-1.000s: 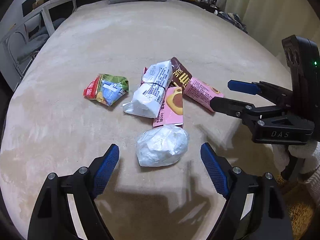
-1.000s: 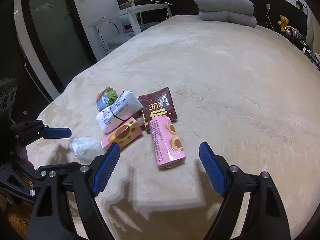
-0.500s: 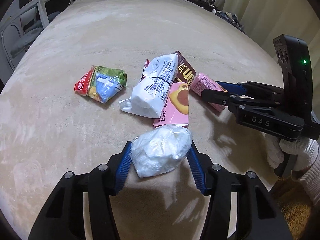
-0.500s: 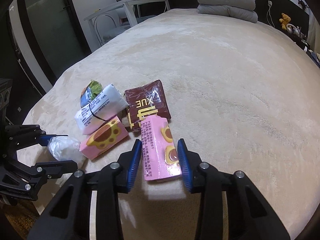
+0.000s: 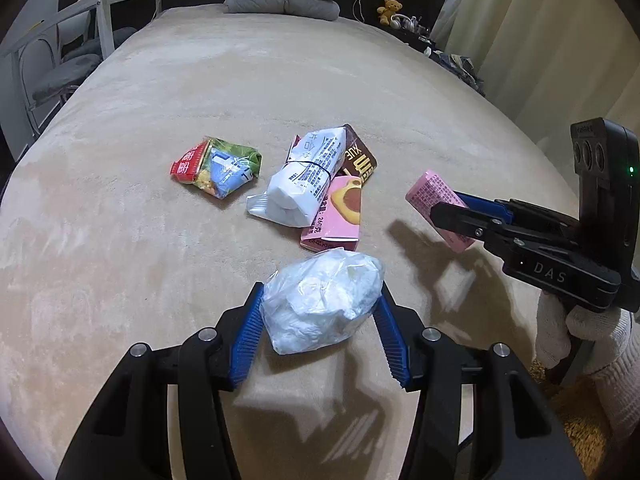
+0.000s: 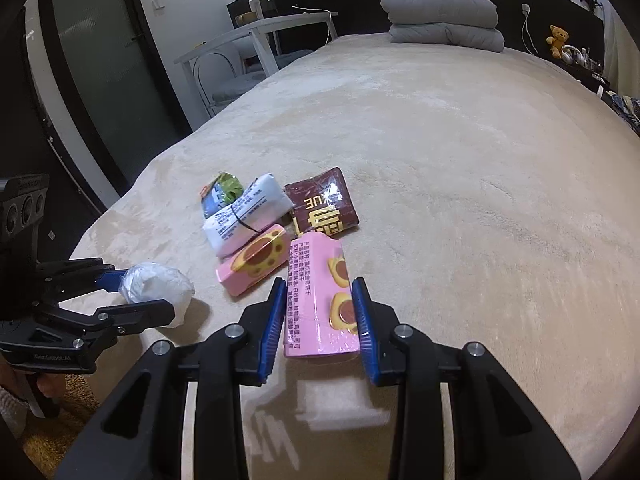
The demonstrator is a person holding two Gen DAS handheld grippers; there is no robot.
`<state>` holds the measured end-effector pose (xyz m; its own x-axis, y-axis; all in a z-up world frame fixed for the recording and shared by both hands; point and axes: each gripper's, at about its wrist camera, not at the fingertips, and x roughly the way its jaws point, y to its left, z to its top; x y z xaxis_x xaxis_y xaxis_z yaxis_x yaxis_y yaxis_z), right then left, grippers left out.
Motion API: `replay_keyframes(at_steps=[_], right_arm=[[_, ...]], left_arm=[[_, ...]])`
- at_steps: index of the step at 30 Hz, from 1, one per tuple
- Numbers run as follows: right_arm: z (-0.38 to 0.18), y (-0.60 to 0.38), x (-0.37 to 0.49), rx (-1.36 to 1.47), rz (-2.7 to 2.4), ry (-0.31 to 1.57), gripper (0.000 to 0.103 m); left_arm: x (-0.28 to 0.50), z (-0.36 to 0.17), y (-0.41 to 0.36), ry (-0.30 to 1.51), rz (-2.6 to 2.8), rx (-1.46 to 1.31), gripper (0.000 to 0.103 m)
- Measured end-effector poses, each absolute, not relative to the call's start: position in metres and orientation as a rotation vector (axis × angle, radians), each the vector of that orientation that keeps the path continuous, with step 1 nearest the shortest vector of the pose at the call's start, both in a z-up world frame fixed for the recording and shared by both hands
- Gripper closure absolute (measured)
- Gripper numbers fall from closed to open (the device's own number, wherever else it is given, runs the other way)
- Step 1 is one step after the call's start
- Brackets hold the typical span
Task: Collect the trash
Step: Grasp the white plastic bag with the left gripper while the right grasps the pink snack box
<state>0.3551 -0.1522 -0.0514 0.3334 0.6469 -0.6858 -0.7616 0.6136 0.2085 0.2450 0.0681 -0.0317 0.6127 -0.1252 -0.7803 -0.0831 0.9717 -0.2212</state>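
A broad bed under a beige plush blanket fills both views, with folded grey bedding at its far end. The left gripper is clamped on a crumpled white plastic bag; the right gripper squeezes a pink biscuit box, lifted off the blanket. The step looks like carrying both away, which calls for a bin that neither view shows. A second pink box, white wrapped packet, brown pouch and red-green snack wrapper remain. Only the right view shows the dark glass door; only the left, the curtains.
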Motion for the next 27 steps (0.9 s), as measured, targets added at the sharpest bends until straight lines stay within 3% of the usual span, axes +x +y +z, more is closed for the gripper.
replay_keyframes(at_steps=[27], right_arm=[[-0.037, -0.258, 0.220, -0.003, 0.927, 0.750, 0.068]], left_arm=[[0.116, -0.023, 0.017, 0.712, -0.124, -0.363, 0.051]])
